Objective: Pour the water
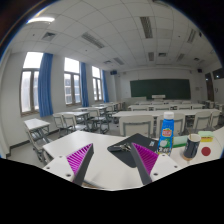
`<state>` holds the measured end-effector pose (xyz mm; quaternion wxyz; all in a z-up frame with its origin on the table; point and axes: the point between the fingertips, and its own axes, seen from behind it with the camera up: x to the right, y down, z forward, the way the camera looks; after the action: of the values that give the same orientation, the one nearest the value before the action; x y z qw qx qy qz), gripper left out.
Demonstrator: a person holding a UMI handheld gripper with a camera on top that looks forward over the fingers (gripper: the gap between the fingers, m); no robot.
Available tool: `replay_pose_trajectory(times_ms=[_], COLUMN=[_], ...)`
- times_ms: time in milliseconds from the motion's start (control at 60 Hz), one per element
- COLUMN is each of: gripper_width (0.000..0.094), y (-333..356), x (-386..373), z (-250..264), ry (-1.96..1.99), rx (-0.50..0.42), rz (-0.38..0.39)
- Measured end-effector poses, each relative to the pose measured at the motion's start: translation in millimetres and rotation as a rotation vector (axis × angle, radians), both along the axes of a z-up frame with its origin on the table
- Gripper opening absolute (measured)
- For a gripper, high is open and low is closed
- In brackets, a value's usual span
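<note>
A clear water bottle (167, 131) with a blue label and blue cap stands upright on the white table (100, 172), ahead of my fingers and to their right. A dark cup (190, 149) sits just right of the bottle. My gripper (113, 160) is open and empty, its two magenta pads (146, 159) spread wide above the tabletop. The bottle lies outside the right finger, not between the fingers.
A dark flat object (130, 144) lies on the table just beyond the right fingertip. A yellow-and-white item (207, 140) sits at the table's far right. Rows of classroom desks and chairs (75, 120) fill the room beyond, with windows (70, 80) on the left and a chalkboard (160, 88).
</note>
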<state>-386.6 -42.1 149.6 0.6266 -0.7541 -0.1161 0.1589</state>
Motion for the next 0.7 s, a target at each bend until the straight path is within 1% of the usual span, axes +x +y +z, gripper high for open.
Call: replay_pose_trajectory(times_ms=[167, 183, 200, 250, 267, 333, 533, 700], gripper_width=[0.0815, 0.0813, 0.0814, 0.0815, 0.0814, 0.0812, 0.0812, 0.0812], y=[14, 20, 20, 25, 29, 41, 94, 155], x=[26, 49, 39, 49, 66, 85, 150, 173], z=[0, -5, -2, -2, -5, -8, -34, -66], ry=[-0.016, -0.015, -0.016, -0.020, -0.023, -0.038, -0.071, -0.104], rx=[0.004, 0.006, 0.004, 0.002, 0.004, 0.006, -0.006, -0.056], rz=[-0.060, -0.063, -0.077, -0.109, -0.115, -0.151, -0.298, -0.324])
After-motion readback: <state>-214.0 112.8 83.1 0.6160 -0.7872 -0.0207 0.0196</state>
